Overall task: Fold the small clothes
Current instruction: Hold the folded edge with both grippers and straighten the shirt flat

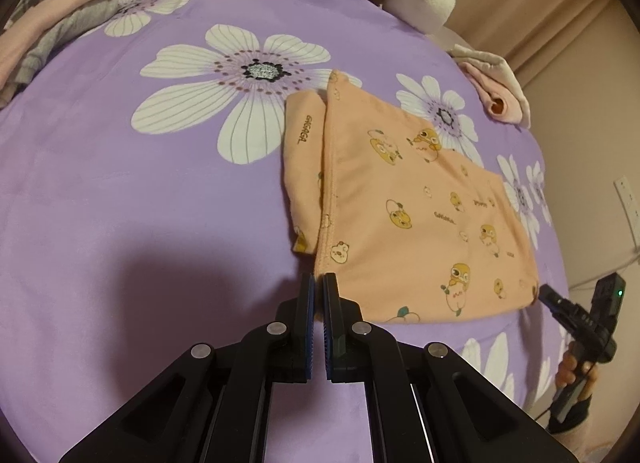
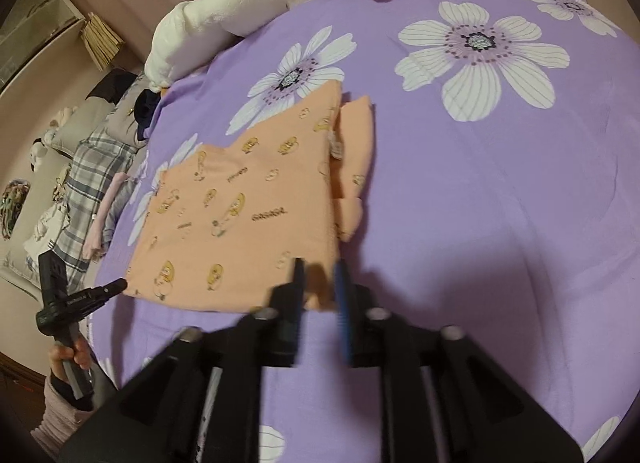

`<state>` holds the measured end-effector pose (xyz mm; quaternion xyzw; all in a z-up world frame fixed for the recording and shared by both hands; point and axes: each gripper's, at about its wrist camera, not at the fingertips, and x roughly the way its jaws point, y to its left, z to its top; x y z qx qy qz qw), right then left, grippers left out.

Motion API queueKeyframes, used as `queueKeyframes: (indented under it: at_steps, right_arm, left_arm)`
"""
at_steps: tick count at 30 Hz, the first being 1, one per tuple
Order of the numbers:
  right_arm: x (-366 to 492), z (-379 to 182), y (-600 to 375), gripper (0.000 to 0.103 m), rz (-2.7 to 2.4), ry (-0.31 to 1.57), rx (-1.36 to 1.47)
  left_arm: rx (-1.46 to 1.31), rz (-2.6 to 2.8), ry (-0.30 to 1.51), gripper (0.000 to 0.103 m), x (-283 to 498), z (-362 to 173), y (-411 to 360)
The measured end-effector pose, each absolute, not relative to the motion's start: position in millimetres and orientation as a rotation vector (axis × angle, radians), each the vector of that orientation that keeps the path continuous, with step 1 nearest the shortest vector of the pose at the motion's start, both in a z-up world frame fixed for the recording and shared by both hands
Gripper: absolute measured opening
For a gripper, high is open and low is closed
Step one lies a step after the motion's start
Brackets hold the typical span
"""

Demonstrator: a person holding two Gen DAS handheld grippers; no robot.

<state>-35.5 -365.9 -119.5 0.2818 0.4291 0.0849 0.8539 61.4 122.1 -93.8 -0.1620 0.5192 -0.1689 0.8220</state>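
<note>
A small orange garment (image 1: 404, 207) with little yellow cartoon animals lies partly folded on the purple flowered bed cover (image 1: 140, 203). The word "GAGAGA" is printed on it. The left claw (image 1: 319, 283) is clenched on the cloth's near corner. The right claw (image 2: 320, 267) stands released, its jaws parted around the cloth's other near corner.

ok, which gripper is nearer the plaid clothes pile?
Left. The left gripper is at the peach garment's corner on the plaid clothes pile's side; the right gripper is at the far corner.
</note>
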Motion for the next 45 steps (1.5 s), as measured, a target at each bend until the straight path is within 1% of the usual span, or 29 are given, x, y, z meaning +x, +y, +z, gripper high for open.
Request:
queueKeyframes:
  at_steps: [1, 12, 17, 18, 19, 22, 26, 29, 30, 31, 32, 33, 37, 41, 45]
  right_arm:
    - [-34, -118, -364, 0.030, 0.180, 0.896, 0.596]
    - [-29, -104, -359, 0.029, 0.147, 0.888, 0.526]
    - [-23, -117, -347, 0.028, 0.127, 0.956, 0.454]
    - [-22, -122, -347, 0.023, 0.120, 0.972, 0.450]
    - [-22, -127, -347, 0.009, 0.127, 0.981, 0.454]
    - [-26, -131, -351, 0.006, 0.149, 0.979, 0.474]
    - [-33, -128, -358, 0.006, 0.167, 0.977, 0.495]
    - [-28, -139, -361, 0.006, 0.148, 1.030, 0.502]
    - [-27, -141, -360, 0.007, 0.157, 1.046, 0.500]
    - [-27, -140, -358, 0.010, 0.163, 1.049, 0.489]
    - [-28, -136, -357, 0.011, 0.162, 1.043, 0.472]
    - [-29, -132, -358, 0.011, 0.147, 1.037, 0.455]
    - [-28, -108, -365, 0.016, 0.077, 0.959, 0.397]
    - [-9, -96, -353, 0.016, 0.170, 0.907, 0.428]
    - [17, -106, -322, 0.015, 0.227, 0.930, 0.374]
  left_arm:
    - [-0.345, -0.361, 1.107, 0.003, 63, -93, 122]
    - [-0.363, -0.375, 1.134, 0.003, 62, -95, 124]
    - [-0.361, -0.379, 1.139, 0.003, 63, -95, 124]
    - [-0.359, -0.378, 1.142, 0.003, 64, -95, 124]
    - [-0.354, -0.377, 1.145, 0.003, 64, -96, 124]
    - [-0.332, -0.375, 1.152, 0.003, 62, -95, 122]
    - [-0.332, -0.372, 1.164, 0.003, 61, -99, 125]
    - [-0.345, -0.362, 1.206, 0.003, 62, -108, 128]
    - [-0.328, -0.361, 1.219, 0.003, 61, -109, 128]
    - [-0.311, -0.362, 1.230, 0.003, 58, -109, 129]
    - [-0.306, -0.368, 1.238, 0.003, 56, -107, 131]
    - [-0.301, -0.371, 1.238, 0.003, 53, -104, 135]
    - [-0.310, -0.411, 1.156, 0.003, 54, -77, 135]
    - [-0.295, -0.482, 1.098, 0.003, 76, -62, 105]
    - [-0.284, -0.500, 1.114, 0.003, 95, -83, 72]
